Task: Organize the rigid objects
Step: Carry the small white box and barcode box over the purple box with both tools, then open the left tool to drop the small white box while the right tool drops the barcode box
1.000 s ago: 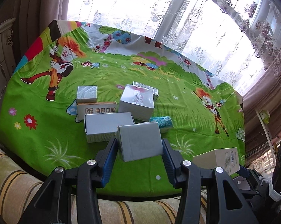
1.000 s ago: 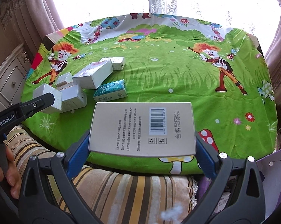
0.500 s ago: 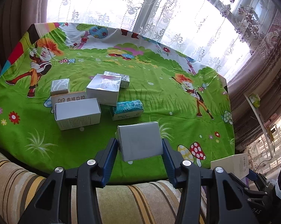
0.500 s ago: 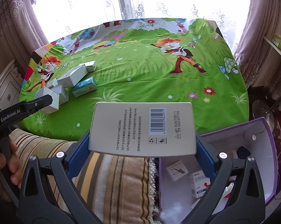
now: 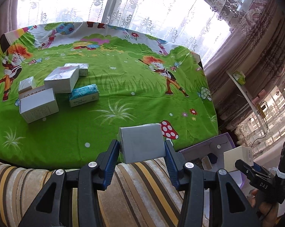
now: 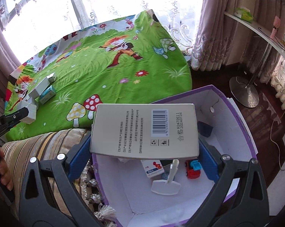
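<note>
My left gripper (image 5: 142, 147) is shut on a small grey box (image 5: 141, 144), held over the near edge of the green cartoon tablecloth (image 5: 123, 87). My right gripper (image 6: 144, 143) is shut on a flat beige box with a barcode (image 6: 144, 130), hanging above the open purple storage box (image 6: 244, 124). That purple box (image 5: 208, 145) shows at the lower right of the left wrist view, with the right gripper and its beige box (image 5: 237, 158) over it. Several boxes remain on the cloth at the left, among them a teal one (image 5: 83, 94) and a white one (image 5: 39, 106).
Inside the purple box lie a red toy truck (image 6: 193, 169), a small red-and-white carton (image 6: 154, 169), a white scraper (image 6: 167, 181) and a dark blue block (image 6: 204, 129). A striped cushion (image 5: 133, 189) runs along the table's near side. A stool base (image 6: 243, 91) stands on the dark floor at the right.
Both grippers have swung to the right, away from the cluster of boxes. The right one now hangs over the purple box, which has come fully into view. Both grips are unchanged.
</note>
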Demonstrator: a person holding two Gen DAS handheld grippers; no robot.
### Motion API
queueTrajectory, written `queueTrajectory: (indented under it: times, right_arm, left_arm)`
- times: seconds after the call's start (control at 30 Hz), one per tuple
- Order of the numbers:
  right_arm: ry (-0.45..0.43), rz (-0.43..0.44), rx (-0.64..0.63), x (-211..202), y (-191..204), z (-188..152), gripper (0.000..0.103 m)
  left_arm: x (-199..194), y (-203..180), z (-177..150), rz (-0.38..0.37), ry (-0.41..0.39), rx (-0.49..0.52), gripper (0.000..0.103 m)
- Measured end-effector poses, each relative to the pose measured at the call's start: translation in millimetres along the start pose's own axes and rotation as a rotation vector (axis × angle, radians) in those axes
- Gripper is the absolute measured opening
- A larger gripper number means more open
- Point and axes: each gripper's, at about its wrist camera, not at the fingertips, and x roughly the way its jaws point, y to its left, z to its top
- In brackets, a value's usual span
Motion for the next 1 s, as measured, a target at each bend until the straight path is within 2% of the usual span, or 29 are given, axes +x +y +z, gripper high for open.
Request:
queueTrajectory:
  times: [0.47,0.87,0.93,1.0]
  right_arm:
    - [0.005,-0.130,0.203,-6,-94,-6,0.100]
    - [-0.029,-0.164,0.256,-2,-126,12,0.101]
    - [-0.023,-0.173,0.263,0,-130,13,0.101]
    - [-0.020,-0.171,0.269,1,-132,12,0.101]
  left_arm:
    - [15,-88,-32,-0.155,0.126,0.237,0.049]
    - [22,-138,-62,-0.256,0.222,0.412,0.049]
    - [25,-142,-65,-0.264,0.248,0.426,0.052]
    - [27,-143,-67,-0.260,0.261,0.433,0.065]
